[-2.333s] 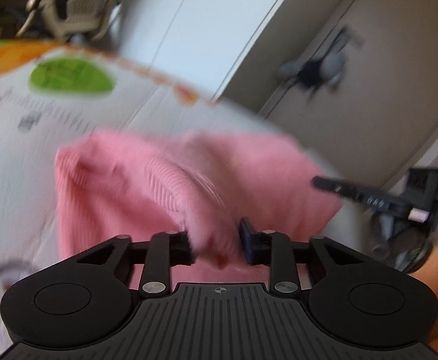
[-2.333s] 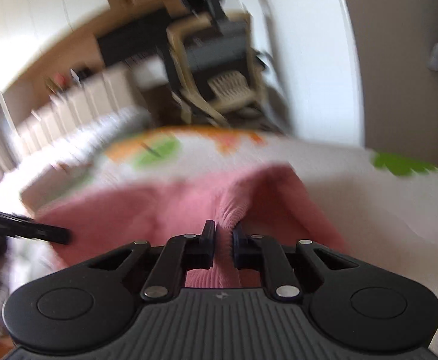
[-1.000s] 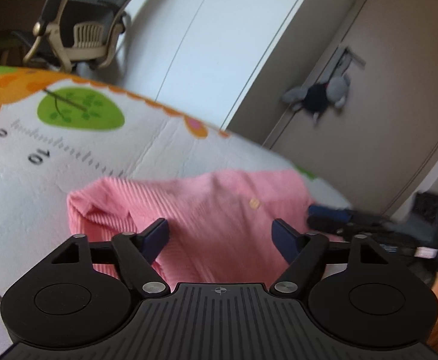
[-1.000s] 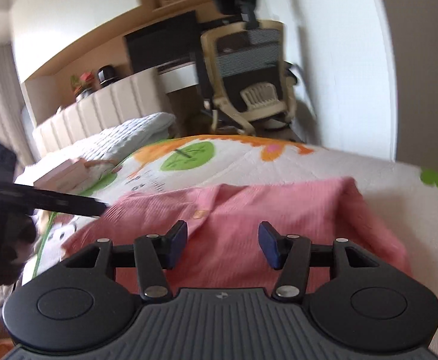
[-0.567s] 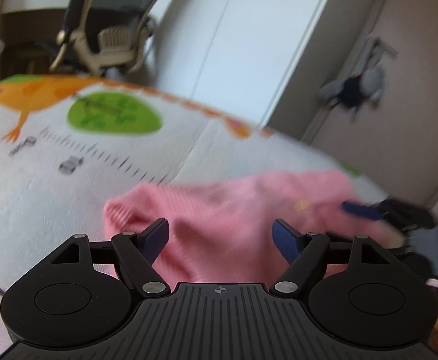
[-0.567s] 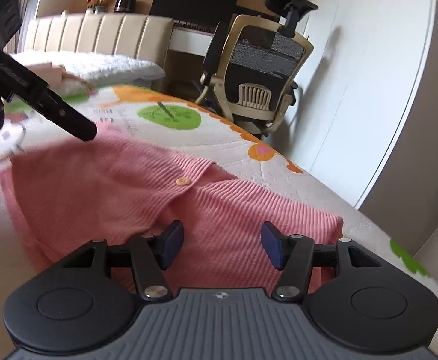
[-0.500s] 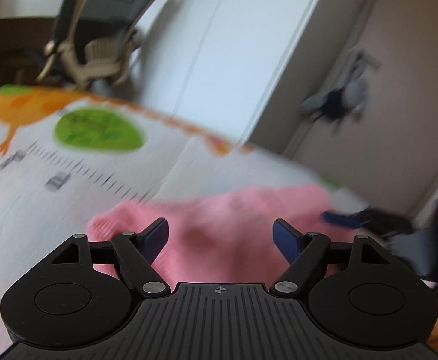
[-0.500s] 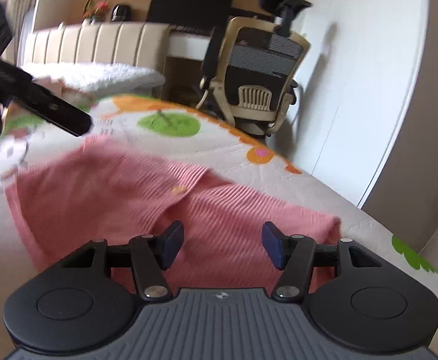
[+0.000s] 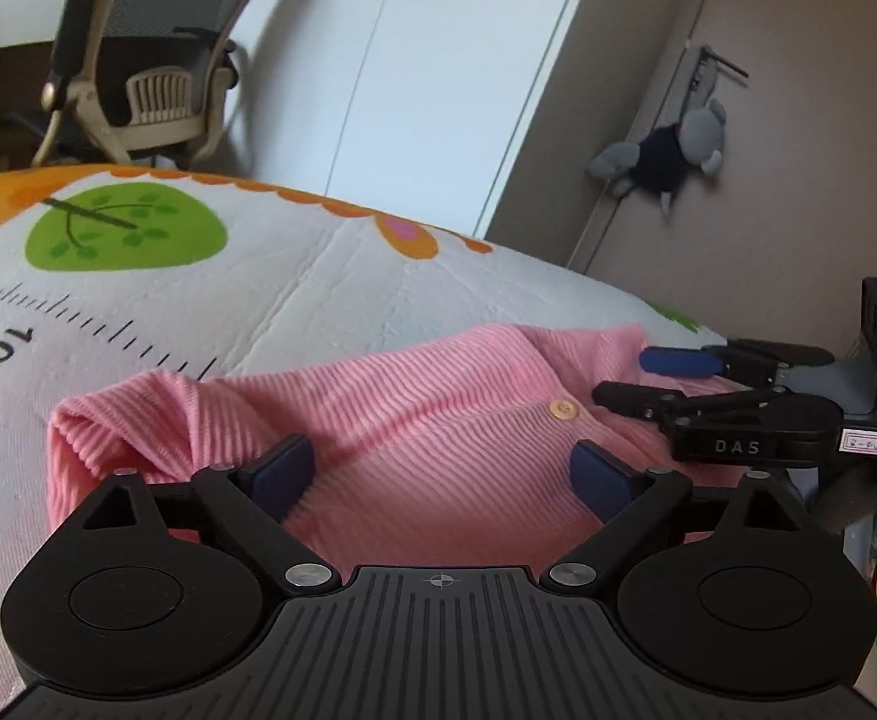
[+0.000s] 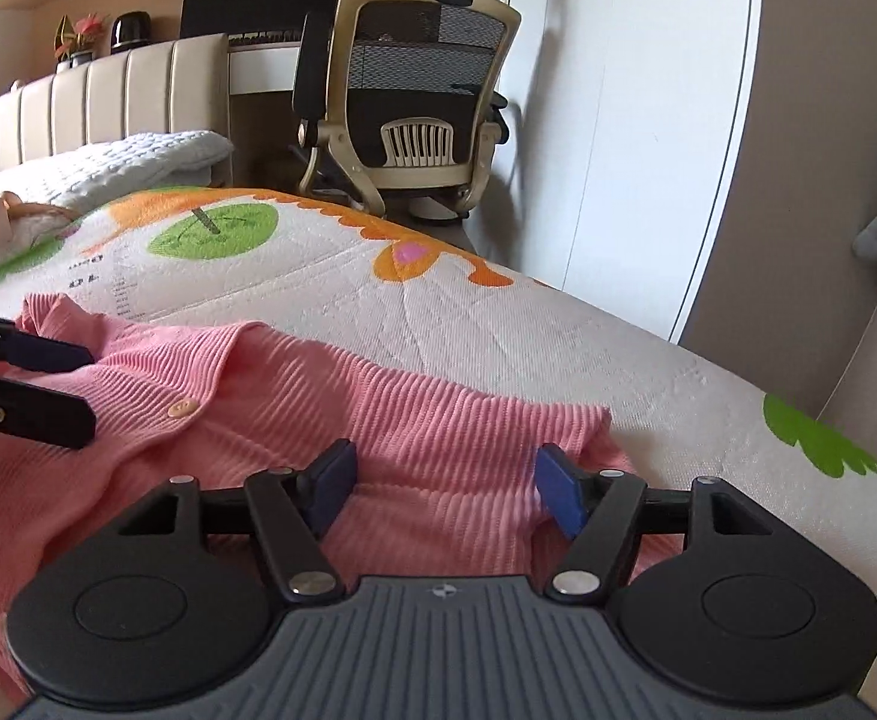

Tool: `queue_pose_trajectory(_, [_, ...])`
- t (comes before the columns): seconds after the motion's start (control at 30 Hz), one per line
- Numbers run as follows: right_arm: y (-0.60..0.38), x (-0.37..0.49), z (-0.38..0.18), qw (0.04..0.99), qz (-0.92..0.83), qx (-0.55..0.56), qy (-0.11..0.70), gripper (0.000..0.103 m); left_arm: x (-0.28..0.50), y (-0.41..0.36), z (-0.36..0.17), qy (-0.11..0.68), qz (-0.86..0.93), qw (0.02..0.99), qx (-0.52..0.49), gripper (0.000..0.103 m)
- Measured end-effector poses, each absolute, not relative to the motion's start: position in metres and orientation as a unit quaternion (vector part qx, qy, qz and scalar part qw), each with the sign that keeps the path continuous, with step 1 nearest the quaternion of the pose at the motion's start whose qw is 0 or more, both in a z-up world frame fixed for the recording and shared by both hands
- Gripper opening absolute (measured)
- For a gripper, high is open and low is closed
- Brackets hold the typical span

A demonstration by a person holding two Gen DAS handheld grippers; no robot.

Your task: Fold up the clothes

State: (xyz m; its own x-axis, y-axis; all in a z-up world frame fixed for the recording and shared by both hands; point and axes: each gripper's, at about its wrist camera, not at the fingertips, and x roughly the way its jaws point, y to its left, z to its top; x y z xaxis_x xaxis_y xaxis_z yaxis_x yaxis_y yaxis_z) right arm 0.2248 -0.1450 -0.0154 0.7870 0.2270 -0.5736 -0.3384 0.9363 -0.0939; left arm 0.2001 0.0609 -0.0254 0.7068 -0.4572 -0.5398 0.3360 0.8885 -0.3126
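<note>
Fingers (image 9: 279,468) of the left gripper (image 9: 441,471) stood spread wide, holding nothing; the right gripper (image 10: 441,489) was likewise spread and empty. One pink ribbed cardigan (image 9: 438,420) lay folded on the bed (image 9: 318,276), beneath both grippers. One button (image 9: 561,408) showed. Left view alone showed one stuffed toy (image 9: 666,159) at 2 o'clock; right view alone showed one pillow (image 10: 126,165) at 10 o'clock. One office chair (image 10: 414,96) appeared in both.
</note>
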Motion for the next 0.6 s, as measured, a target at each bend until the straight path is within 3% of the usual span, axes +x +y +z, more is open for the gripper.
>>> queue_pose_trajectory(0.27, [-0.141,0.221,-0.016,0.943,0.137,-0.110,0.283,0.073,0.174,0.067,-0.007,0.315,-0.202,0.920,-0.117,0.098])
queue_pose_trajectory(0.53, [-0.143,0.207,-0.002,0.949,0.144,-0.091,0.265,0.074,0.153,0.062,-0.025,0.329,-0.187,0.925,-0.031,0.102])
queue_pose_trajectory(0.6, [-0.143,0.194,0.010,0.953,0.154,-0.075,0.251,0.079,0.153,0.063,-0.025,0.330,-0.189,0.924,-0.033,0.103])
